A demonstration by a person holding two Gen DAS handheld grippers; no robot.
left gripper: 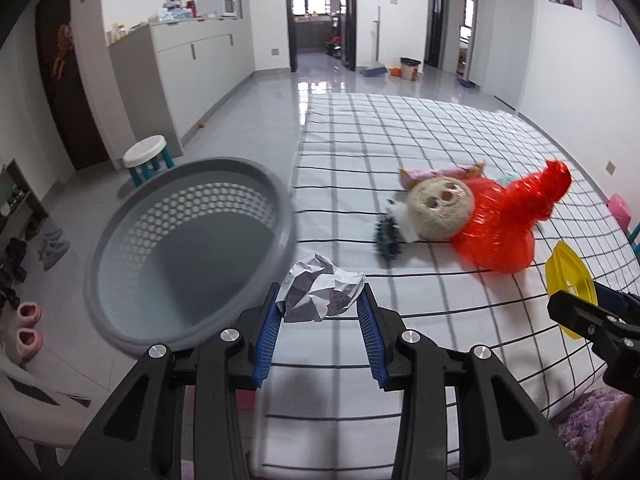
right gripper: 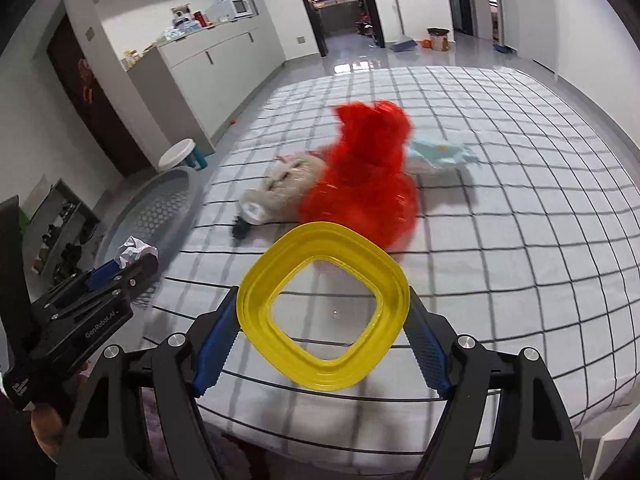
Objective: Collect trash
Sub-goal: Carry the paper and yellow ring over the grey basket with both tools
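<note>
Your left gripper (left gripper: 322, 304) clamps crumpled paper (left gripper: 320, 294) at lower centre; your right gripper (right gripper: 322, 320) clamps a yellow lid (right gripper: 256, 316).

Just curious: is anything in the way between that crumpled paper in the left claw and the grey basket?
Nothing visible. The crumpled paper, clamped in the left gripper, sits just beside the grey basket, whose open mouth is unobstructed.

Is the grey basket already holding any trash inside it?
No, in the left wrist view the inside of the grey basket shows only its bare bottom and holed wall, and the crumpled paper sits between the left gripper's fingers.
</note>
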